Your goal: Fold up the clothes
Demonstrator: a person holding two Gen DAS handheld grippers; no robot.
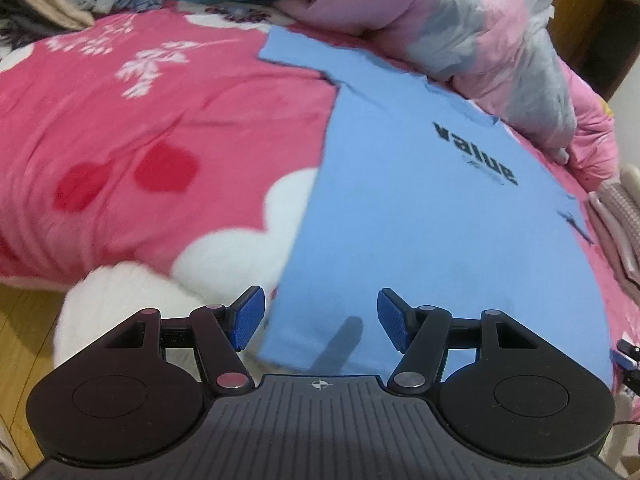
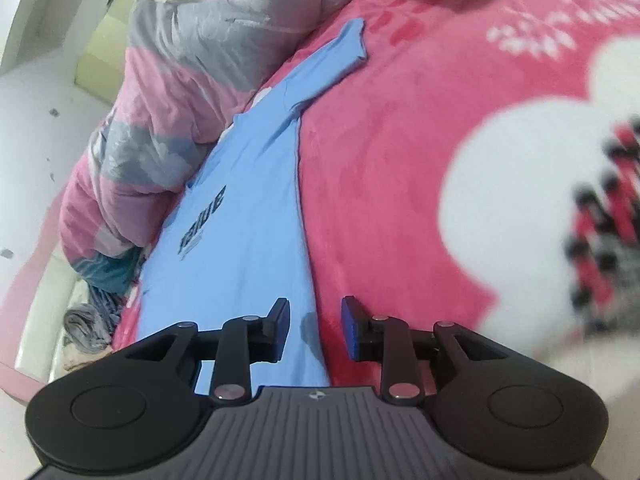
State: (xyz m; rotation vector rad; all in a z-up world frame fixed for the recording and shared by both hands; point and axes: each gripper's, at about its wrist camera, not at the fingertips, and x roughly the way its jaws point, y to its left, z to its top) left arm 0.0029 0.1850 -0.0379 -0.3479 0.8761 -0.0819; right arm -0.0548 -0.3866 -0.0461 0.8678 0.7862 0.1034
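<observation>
A light blue T-shirt (image 1: 400, 220) printed with the dark word "value" lies flat on the bed, one short sleeve (image 1: 296, 52) spread at the far end. My left gripper (image 1: 320, 320) hovers open over the shirt's near hem, by its left corner, with nothing between its blue pads (image 1: 250, 316). In the right wrist view the same T-shirt (image 2: 240, 240) runs away from me in a long strip. My right gripper (image 2: 314, 328) stands open over the shirt's right edge, and its pads (image 2: 350, 328) press on nothing.
A pink fleece blanket (image 1: 160, 120) with white flowers covers the bed. A crumpled pink and grey quilt (image 1: 480, 40) lies along the shirt's far side. Piled clothes (image 1: 60, 0) sit at the bed's far corner. Wooden floor (image 1: 24, 320) shows below the bed. A blurred red, black and white patterned thing (image 2: 608, 220) is at the right.
</observation>
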